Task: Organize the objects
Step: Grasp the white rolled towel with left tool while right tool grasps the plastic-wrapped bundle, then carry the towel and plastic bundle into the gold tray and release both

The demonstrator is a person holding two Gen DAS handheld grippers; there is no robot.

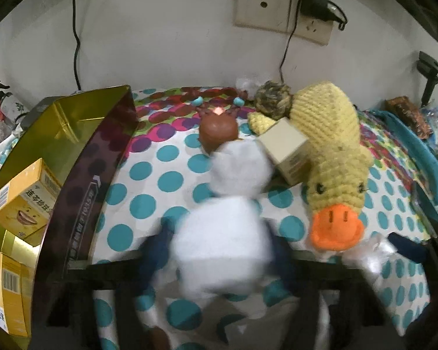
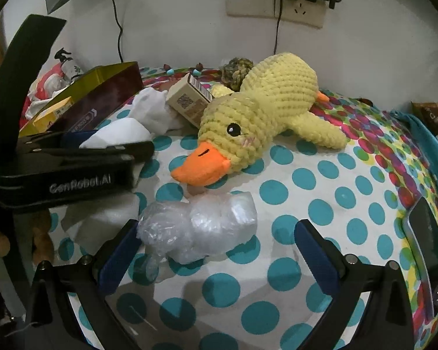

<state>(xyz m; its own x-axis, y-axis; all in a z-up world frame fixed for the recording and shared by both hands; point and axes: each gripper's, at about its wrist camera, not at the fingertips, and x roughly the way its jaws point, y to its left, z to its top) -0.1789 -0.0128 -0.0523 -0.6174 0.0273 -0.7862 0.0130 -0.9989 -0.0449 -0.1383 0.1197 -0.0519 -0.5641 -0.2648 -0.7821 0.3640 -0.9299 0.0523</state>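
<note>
Left gripper (image 1: 216,250) pinching a white plush toy (image 1: 227,233), blurred in its own camera, blue pads pressed against both sides of the soft body; seen from the right wrist view too, clamped on the white fabric. Brown head of the toy (image 1: 217,134) resting further out on the polka-dot bedspread (image 1: 149,175). Just left of it, an open gold-lined box (image 1: 81,134) with yellow cartons (image 1: 23,198) inside. Right gripper (image 2: 216,250) spread wide, jaws apart, a crumpled clear plastic bag (image 2: 201,227) lying between them against the left pad, not squeezed. Beyond that, a yellow knitted duck (image 2: 260,113) flat on the bedspread, orange beak toward the camera. A small beige carton (image 2: 189,102) leaning against the duck's side, touching the white toy as well. A ball of yarn (image 2: 236,68) tucked behind the duck, near the wall.
</note>
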